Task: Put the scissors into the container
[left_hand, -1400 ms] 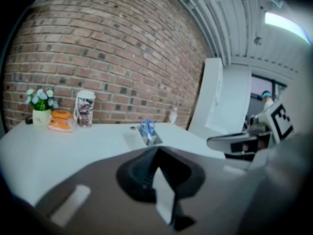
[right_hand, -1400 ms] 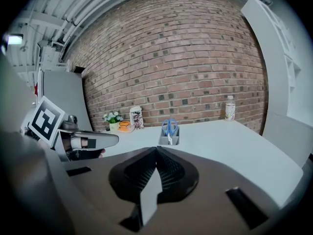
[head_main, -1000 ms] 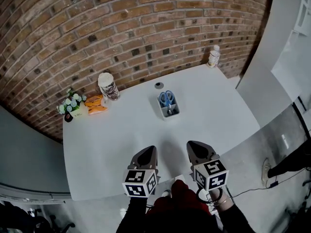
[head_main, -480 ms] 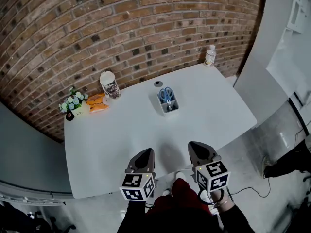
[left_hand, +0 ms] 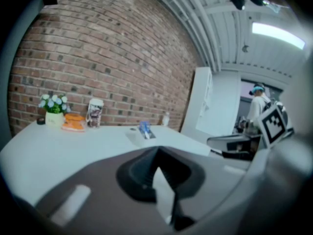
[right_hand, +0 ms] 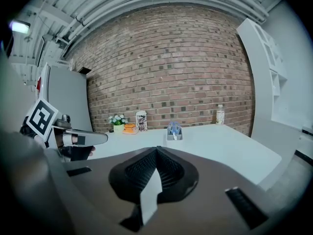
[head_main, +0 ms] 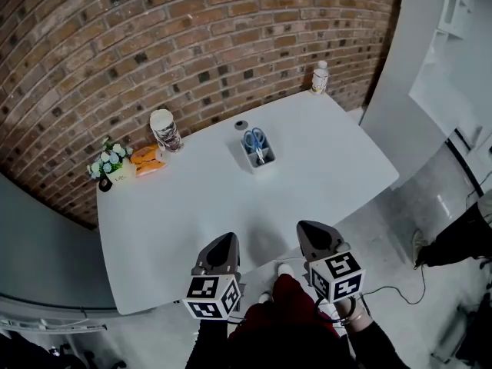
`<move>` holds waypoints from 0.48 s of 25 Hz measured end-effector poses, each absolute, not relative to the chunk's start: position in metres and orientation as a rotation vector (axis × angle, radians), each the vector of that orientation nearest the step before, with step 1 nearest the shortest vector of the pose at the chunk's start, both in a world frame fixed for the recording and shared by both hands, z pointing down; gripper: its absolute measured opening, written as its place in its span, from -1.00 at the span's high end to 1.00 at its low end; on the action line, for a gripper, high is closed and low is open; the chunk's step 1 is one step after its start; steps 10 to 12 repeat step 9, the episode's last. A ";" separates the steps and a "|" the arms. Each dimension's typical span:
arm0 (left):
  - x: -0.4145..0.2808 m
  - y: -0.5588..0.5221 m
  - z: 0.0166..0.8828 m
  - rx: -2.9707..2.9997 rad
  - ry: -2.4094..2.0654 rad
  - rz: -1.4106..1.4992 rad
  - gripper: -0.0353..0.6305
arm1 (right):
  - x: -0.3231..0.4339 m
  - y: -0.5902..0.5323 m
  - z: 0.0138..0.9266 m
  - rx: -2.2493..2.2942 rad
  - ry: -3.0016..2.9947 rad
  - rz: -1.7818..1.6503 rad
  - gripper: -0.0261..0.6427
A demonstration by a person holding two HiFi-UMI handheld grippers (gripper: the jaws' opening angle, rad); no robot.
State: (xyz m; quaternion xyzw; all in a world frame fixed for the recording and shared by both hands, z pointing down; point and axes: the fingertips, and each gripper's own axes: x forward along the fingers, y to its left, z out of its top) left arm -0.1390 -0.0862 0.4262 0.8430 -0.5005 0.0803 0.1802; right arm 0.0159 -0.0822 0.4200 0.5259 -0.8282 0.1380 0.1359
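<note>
Blue-handled scissors (head_main: 254,139) stand upright inside a small white container (head_main: 257,160) at the back middle of the white table (head_main: 192,206). The same scissors (right_hand: 174,127) show far ahead in the right gripper view, and the container (left_hand: 144,131) sits far ahead in the left gripper view. My left gripper (head_main: 221,248) and right gripper (head_main: 317,234) hover side by side over the table's near edge, far from the container. Both have their jaws pressed together with nothing between them.
At the back left stand a patterned cup (head_main: 165,131), an orange packet (head_main: 146,160) and a small flower pot (head_main: 109,165). A white bottle (head_main: 319,78) stands at the far right corner. A small dark disc (head_main: 241,124) lies behind the container. A brick wall backs the table.
Both grippers have drawn back slightly toward the table's near edge and stayed shut. The view has shifted, so the container and scissors appear further away and left.
</note>
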 end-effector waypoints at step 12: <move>-0.144 -0.074 0.425 2.412 -1.392 0.229 0.88 | 0.011 -0.066 0.426 1.528 -2.386 0.400 0.90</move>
